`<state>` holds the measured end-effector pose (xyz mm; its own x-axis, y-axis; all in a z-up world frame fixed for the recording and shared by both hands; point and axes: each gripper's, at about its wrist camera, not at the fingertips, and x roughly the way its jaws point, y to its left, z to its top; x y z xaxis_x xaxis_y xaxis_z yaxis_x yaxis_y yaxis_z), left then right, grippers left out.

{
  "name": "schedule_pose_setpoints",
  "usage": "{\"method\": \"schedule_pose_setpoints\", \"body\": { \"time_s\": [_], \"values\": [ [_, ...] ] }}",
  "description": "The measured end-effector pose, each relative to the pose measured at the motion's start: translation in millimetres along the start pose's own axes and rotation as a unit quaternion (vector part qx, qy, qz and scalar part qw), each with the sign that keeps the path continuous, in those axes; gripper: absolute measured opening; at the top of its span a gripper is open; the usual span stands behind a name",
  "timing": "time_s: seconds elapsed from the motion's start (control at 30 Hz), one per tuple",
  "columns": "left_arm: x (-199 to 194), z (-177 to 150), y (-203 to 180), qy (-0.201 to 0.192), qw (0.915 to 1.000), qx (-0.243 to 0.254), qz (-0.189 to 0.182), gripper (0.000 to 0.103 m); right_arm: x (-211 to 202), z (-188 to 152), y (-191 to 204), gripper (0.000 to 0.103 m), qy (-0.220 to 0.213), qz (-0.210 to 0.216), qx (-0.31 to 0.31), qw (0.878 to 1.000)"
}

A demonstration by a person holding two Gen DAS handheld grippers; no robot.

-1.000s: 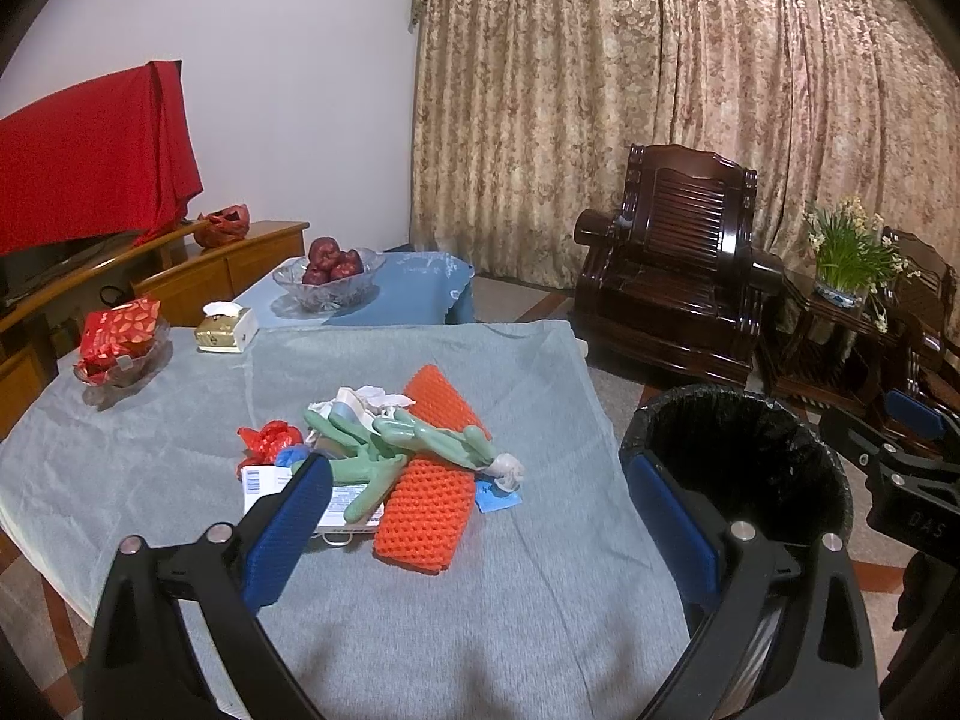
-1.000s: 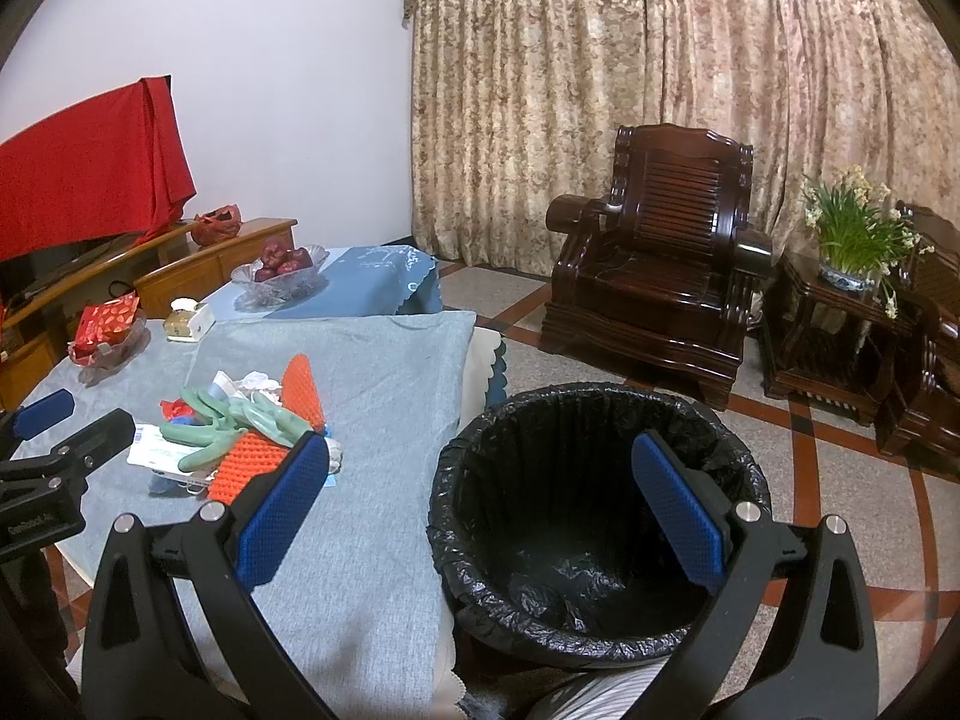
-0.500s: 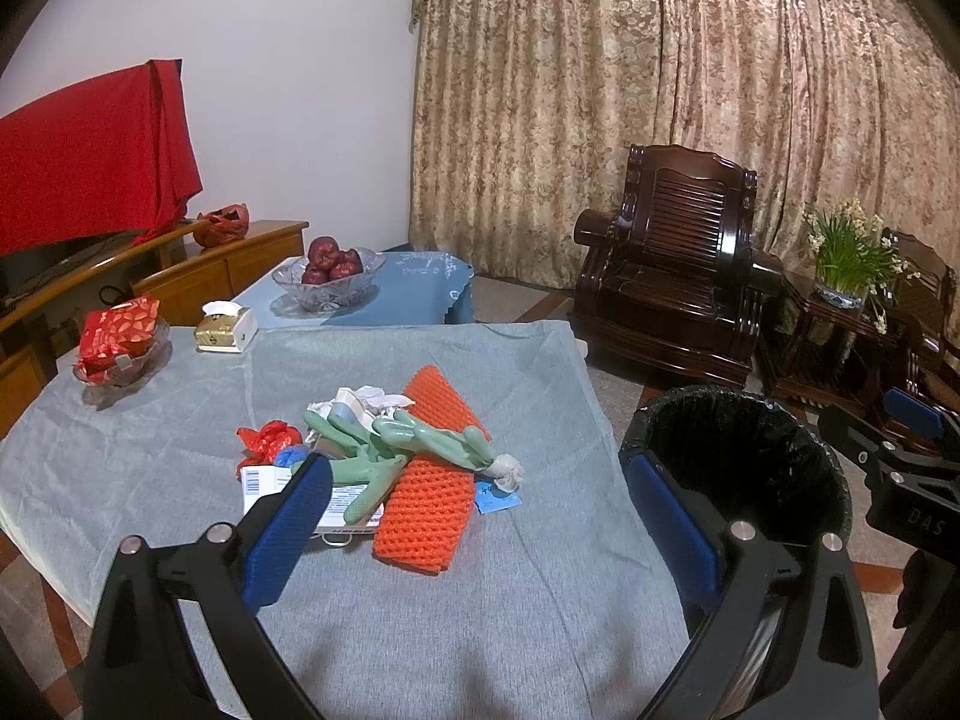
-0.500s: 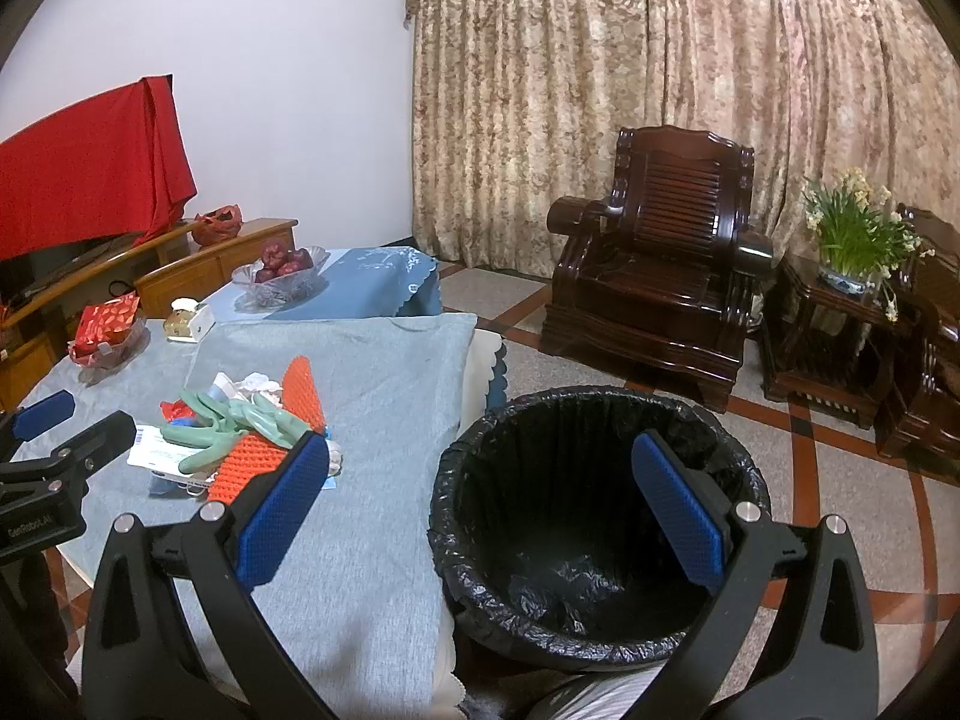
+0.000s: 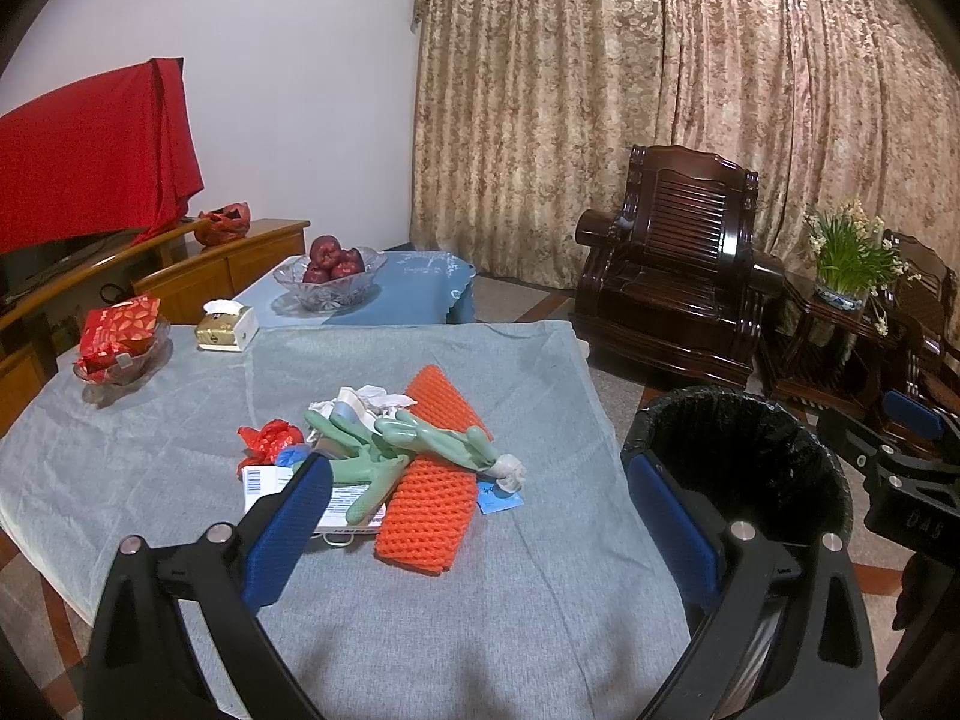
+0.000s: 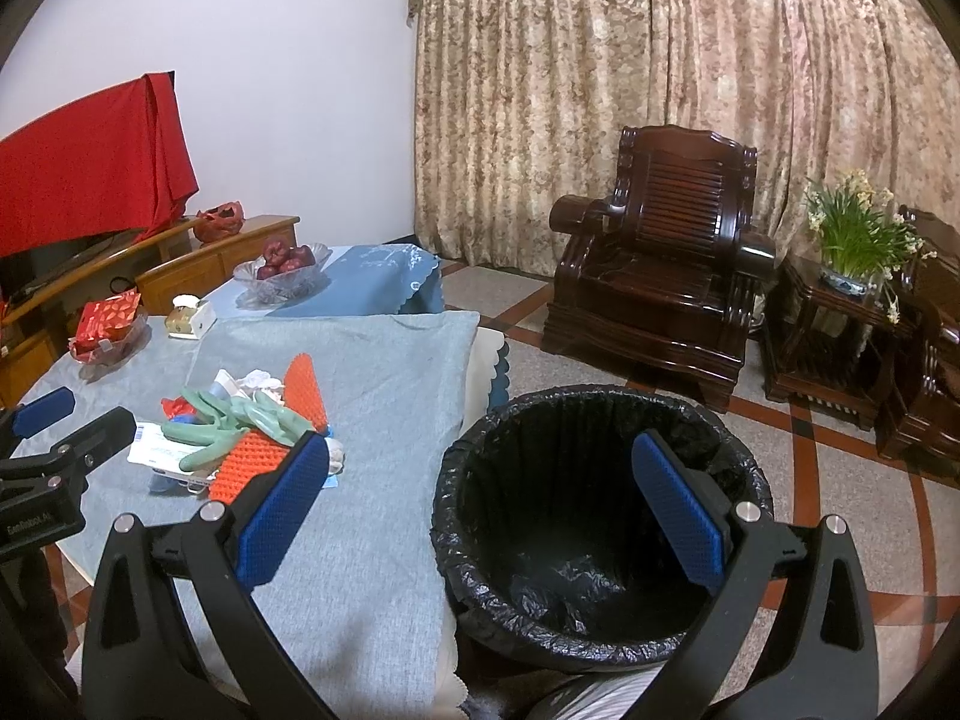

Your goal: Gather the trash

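A heap of trash lies mid-table: an orange foam net (image 5: 429, 510) (image 6: 249, 462), green rubber gloves (image 5: 414, 444) (image 6: 234, 420), a white printed box (image 5: 282, 480), a crumpled red wrapper (image 5: 270, 438) and white tissue (image 5: 366, 399). A bin lined with a black bag (image 5: 750, 456) (image 6: 600, 516) stands on the floor right of the table. My left gripper (image 5: 480, 516) hangs open above the table, short of the heap, holding nothing. My right gripper (image 6: 480, 510) is open over the bin's near rim, empty.
The grey tablecloth (image 5: 420, 630) covers the table. A tissue box (image 5: 225, 330), a glass dish of red packets (image 5: 120, 342) and an apple bowl (image 5: 330, 276) sit farther back. Dark wooden armchair (image 5: 672, 288) and a side table with a flowering plant (image 5: 846, 258) stand beyond the bin.
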<state>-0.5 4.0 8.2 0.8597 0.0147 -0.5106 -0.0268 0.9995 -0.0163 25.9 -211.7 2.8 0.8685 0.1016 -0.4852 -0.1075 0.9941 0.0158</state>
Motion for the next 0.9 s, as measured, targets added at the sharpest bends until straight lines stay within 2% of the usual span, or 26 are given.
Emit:
{"method": "schedule_pose_setpoints", "body": {
  "time_s": [0.7,0.9],
  "values": [
    [-0.4,3.2,4.6,0.000,1.0000,-0.004,0.001,0.097,0.2,4.7,6.7,0.098,0.002,0.002,-0.002,1.000],
    [3.2,2.3,10.7,0.002,1.0000,-0.008,0.004,0.097,17.2,-5.2,20.5,0.098,0.004,0.008,-0.010,1.000]
  ]
}}
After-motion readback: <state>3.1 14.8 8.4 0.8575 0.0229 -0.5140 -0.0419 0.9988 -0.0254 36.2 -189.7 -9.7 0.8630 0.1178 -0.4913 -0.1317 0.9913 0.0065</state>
